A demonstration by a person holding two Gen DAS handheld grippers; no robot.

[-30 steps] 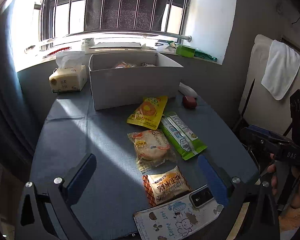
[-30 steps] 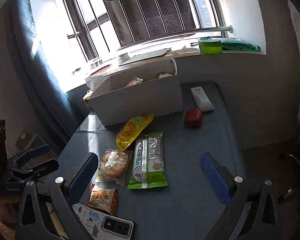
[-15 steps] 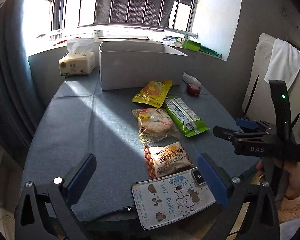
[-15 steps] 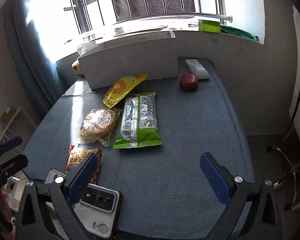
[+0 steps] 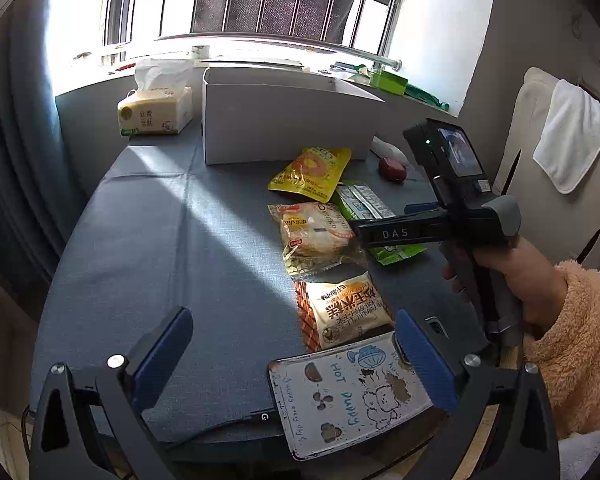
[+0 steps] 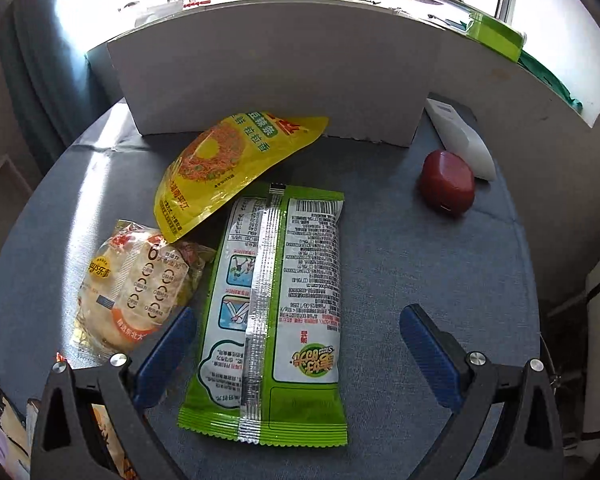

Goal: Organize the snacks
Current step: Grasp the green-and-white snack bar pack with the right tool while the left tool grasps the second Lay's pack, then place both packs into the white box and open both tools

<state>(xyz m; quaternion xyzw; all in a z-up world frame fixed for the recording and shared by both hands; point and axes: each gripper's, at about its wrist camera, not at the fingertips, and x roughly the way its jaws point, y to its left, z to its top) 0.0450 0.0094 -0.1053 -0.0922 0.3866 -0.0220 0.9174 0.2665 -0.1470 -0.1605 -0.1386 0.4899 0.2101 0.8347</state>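
Four snacks lie on the blue-grey table in front of a white box (image 5: 280, 128) (image 6: 276, 80). They are a yellow pouch (image 5: 312, 170) (image 6: 228, 164), a bun in clear wrap (image 5: 312, 232) (image 6: 132, 288), a long green packet (image 5: 364, 204) (image 6: 284, 300) and an orange-and-white packet (image 5: 344, 308). My right gripper (image 6: 298, 312) (image 5: 352, 226) is open and low over the green packet, which lies between its fingers. A hand in an orange fleece sleeve holds it. My left gripper (image 5: 292, 316) is open at the near edge, just short of the orange-and-white packet, holding nothing.
A phone in a cartoon case (image 5: 348, 396) lies at the near edge by my left gripper. A small red case (image 6: 446, 186) and a white remote-like object (image 6: 456, 136) sit right of the box. A tissue pack (image 5: 156, 110) stands to its left. A towel-draped chair (image 5: 572, 136) is off to the right.
My right gripper has come in from the table's right side and dropped low over the green packet. My left gripper has sunk and drawn back toward the near edge. Both stay open.
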